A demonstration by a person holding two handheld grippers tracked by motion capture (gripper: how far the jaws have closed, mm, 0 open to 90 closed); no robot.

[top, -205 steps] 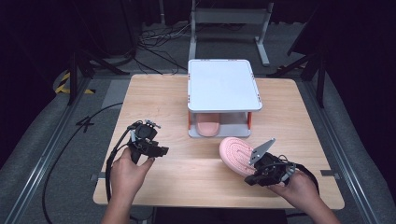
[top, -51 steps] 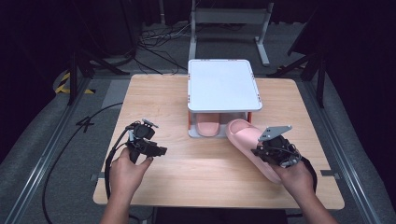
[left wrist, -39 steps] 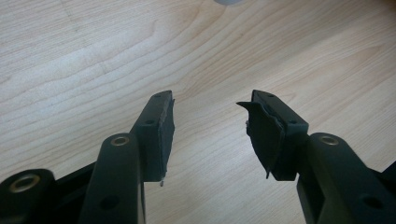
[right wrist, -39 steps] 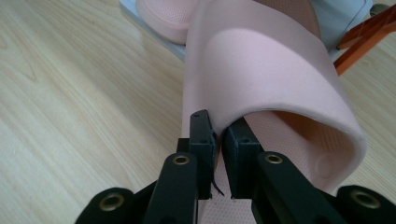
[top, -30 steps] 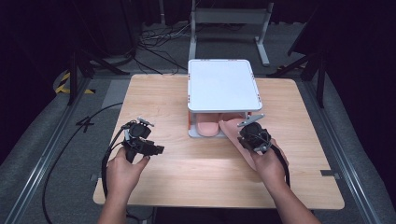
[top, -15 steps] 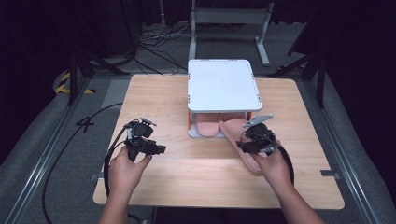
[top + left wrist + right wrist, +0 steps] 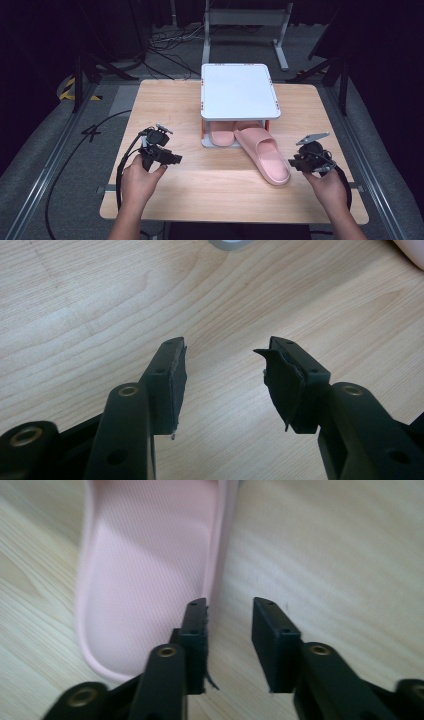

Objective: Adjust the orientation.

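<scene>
Right tongs (image 7: pixel 228 630) sitting narrow & empty just beside the slipper (image 7: pixel 265 152) heel, left tongs (image 7: pixel 225 385) gaping wide w/ nothing, so prob bumping it crooked.

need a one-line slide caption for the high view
Right gripper open beside a pink slipper angled out from under the white rack, its mate tucked beneath; left gripper open over bare table.

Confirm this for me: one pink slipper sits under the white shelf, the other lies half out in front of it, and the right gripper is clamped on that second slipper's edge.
Not quite. The right gripper is not clamped: the right gripper view shows its jaws apart, with the second slipper beside them, not between them. The rest holds: in the high view one pink slipper sits under the white shelf, the other half out in front.
</scene>
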